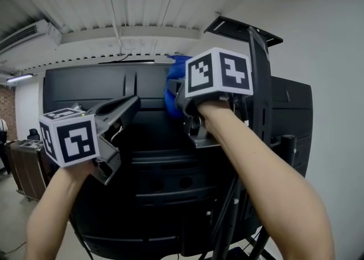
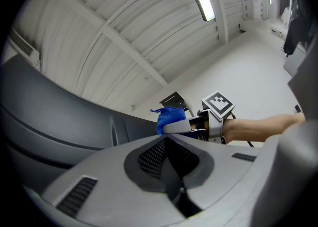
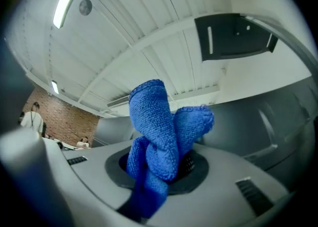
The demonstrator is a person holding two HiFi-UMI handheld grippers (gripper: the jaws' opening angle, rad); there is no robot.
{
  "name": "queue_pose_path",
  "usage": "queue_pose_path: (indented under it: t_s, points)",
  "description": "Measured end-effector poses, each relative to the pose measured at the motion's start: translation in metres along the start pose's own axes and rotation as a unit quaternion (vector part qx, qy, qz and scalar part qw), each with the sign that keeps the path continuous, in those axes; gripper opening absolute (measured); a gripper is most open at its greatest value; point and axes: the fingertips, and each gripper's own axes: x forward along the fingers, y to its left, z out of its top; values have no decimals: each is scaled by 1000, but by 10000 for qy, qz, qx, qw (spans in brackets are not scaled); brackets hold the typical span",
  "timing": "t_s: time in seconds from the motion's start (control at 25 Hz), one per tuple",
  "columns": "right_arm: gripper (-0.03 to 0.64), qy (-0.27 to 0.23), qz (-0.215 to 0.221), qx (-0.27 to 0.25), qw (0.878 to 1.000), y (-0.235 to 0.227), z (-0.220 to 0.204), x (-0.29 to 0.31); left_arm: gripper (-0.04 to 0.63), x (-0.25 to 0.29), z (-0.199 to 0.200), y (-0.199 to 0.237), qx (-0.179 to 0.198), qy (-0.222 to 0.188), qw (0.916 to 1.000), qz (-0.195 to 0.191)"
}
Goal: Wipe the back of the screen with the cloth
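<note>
The black back of the screen [image 1: 153,156] fills the middle of the head view. A bunched blue cloth [image 1: 173,82] is held against its upper part, and my right gripper [image 1: 178,98] is shut on it. In the right gripper view the cloth [image 3: 161,141] sticks up out of the jaws, with the screen's back [image 3: 278,121] to the right. My left gripper [image 1: 135,100] is shut and empty, lower left of the cloth, pointing up at the panel. From the left gripper [image 2: 166,139] view I see the cloth [image 2: 171,119] just past the jaw tips and the screen's back [image 2: 59,116] at left.
A black stand pole [image 1: 259,82] with a top plate [image 1: 239,28] rises at the screen's right. A white wall lies behind it. A dark cart [image 1: 25,162] stands at far left under an air conditioner [image 1: 28,34]. People [image 3: 32,116] are far off by a brick wall.
</note>
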Motion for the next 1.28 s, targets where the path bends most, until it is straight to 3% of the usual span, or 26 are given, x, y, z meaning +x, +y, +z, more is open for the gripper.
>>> queue_pose_path:
  t_s: [0.16,0.28,0.48,0.64,0.76,0.84,1.0,1.28]
  points:
    - [81,14,1122,-81,9937,94,-10,28,6,-40,1,24,-189,-11,9995,237]
    - [81,76,1882,-198,9819,172,-26,52,6,-85,5,57,-5,23,9966,818]
    - [83,377,2772,44,9601,269,-62,90,6,-182,9,108,249,179,9815,1891]
    - [83,659,3139,92,9471,319,-95,113,6,-233,5,131,398,489,9659,2513]
    - [84,767,3130,-66,9466,333,-110,127,6,-250,-1,133,418,641,9611,2653]
    - [84,860,2985,-216,9503,328,-115,134,6,-248,-6,130,407,685,9625,2593]
    - [83,1124,2568,-570,9582,293,-116,131,6,-221,-20,115,348,750,9715,2222]
    - [83,1445,1770,-840,9699,192,-102,88,6,-134,-33,65,88,511,9902,1294]
